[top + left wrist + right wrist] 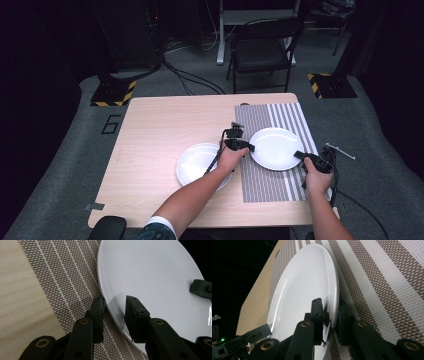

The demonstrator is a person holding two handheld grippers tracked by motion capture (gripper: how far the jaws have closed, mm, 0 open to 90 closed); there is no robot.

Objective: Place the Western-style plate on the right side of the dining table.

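Light wooden table (150, 150) across the middle of the high view, on grey floor, with a dark chair (262, 50) behind it at the upper middle of the frame.

On the right part of the tabletop, a striped mat (272, 190), brown and white, reaching from the far edge down to the near one.

Flat on the upper half of that mat, right of centre in the frame, a white plate (275, 147). To its left and slightly lower, directly on the bare wood, a second white plate (195, 162), partly hidden behind the left forearm and apart from the first.

At the left rim of the plate on the mat, the left gripper (248, 147), held by the left hand (231, 159). In the left gripper view, jaws astride the rim at lower centre: one over the mat just outside the edge, the other over the white surface, with a visible gap on each side, so parted and not pressing.

At the lower right rim of the same plate, the right gripper (298, 154), held by the right hand (317, 180). In the right gripper view, jaws close on either side of the rim at lower centre; pressing or just clear, impossible to tell.
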